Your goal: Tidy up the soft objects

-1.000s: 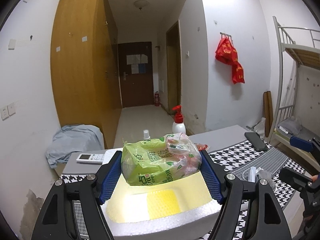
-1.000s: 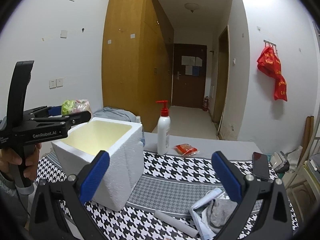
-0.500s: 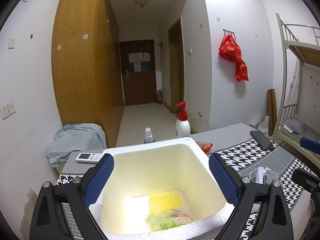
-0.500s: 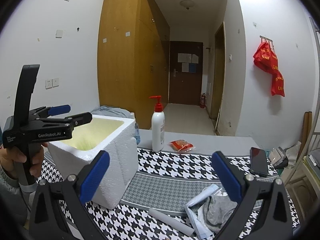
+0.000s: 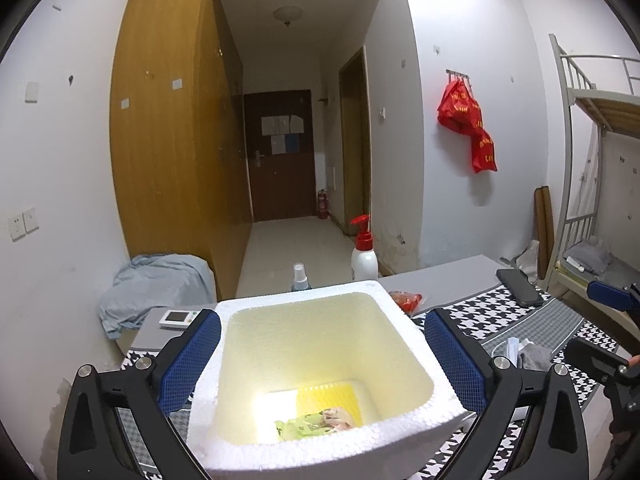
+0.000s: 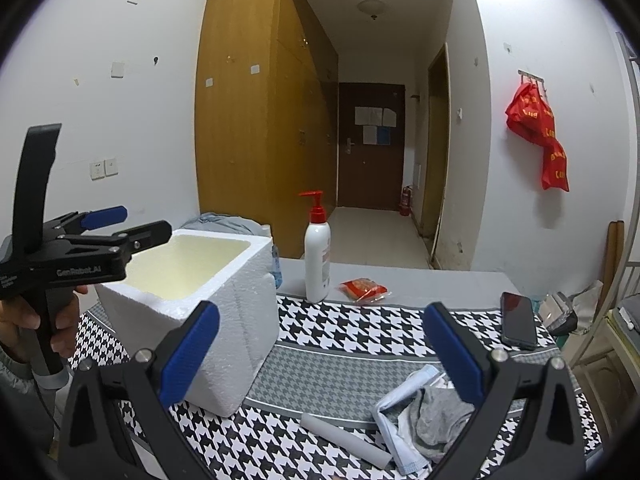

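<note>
A white foam box (image 5: pixel 404 340) stands on the houndstooth tablecloth; it also shows in the right wrist view (image 6: pixel 240 304). A green snack bag (image 5: pixel 316 426) lies on the box's floor. My left gripper (image 5: pixel 322 356) is open and empty, hovering over the box mouth; it shows from the side in the right wrist view (image 6: pixel 116 224). My right gripper (image 6: pixel 320 344) is open and empty above the table. Below it lie a grey cloth (image 6: pixel 438 416), a blue face mask (image 6: pixel 394 400) and a white roll (image 6: pixel 346 438). A red packet (image 6: pixel 362 288) lies near the pump bottle.
A white pump bottle (image 6: pixel 317 256) with red top stands behind the box. A black phone (image 6: pixel 518 320) lies at the table's right edge. A small spray bottle (image 5: pixel 300 278) and a white remote (image 5: pixel 178 317) sit behind the box. A bunk bed frame (image 5: pixel 580 168) stands right.
One second ago my left gripper held the green snack bag above the box. It opened and the bag dropped to the box floor. The right gripper lifted slightly and stayed open.
</note>
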{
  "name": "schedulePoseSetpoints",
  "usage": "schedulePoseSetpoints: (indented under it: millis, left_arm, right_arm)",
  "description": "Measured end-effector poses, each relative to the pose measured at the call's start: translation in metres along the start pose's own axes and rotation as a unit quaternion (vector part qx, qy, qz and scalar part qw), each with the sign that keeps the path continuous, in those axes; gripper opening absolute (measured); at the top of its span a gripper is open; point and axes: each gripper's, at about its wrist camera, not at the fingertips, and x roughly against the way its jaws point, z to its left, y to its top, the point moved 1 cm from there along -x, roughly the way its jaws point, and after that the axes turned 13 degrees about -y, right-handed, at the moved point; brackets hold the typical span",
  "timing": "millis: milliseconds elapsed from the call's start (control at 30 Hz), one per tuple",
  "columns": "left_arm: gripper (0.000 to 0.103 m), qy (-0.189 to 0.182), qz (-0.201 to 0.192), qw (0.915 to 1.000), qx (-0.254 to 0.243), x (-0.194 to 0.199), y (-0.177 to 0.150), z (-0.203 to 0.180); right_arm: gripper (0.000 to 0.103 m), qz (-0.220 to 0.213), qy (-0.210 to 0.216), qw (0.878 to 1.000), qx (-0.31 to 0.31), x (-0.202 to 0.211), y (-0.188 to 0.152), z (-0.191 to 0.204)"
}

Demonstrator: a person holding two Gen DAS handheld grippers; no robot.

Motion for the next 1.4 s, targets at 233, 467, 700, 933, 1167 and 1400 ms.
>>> schedulePoseSetpoints:
  millis: [233,467,700,933,1167,1400]
  left_arm:
    - [0.102,0.000,-0.009,0.9999,-0.007,0.018,-0.001,-0.008]
    - [0.102,-0.001,-0.019,0.9998,-0.010,0.039,-0.003,-0.021]
    - [0.102,-0.003,-0.033,0.9993,-0.017,0.067,-0.008,-0.036]
    - [0.102,-0.007,-0.044,0.9989,-0.010,0.089,-0.011,-0.049]
    - [0.102,-0.008,-0.051,0.9987,-0.006,0.105,-0.024,-0.062]
    - [0.102,0.003,-0.053,0.9985,-0.015,0.111,-0.039,-0.074]
  right_arm:
    - [0.103,-0.009,0.002,1.000,-0.001,0.013,0.001,0.000]
    - [0.103,-0.022,0.004,1.000,0.000,0.033,0.001,0.000]
    - [0.103,-0.035,0.006,0.999,-0.004,0.058,-0.002,0.000]
    - [0.103,-0.046,0.006,0.999,-0.002,0.083,-0.008,0.001]
    - [0.103,-0.052,0.005,0.999,-0.003,0.104,-0.014,-0.002]
    - [0.103,-0.050,-0.005,0.999,-0.006,0.114,-0.025,-0.002]
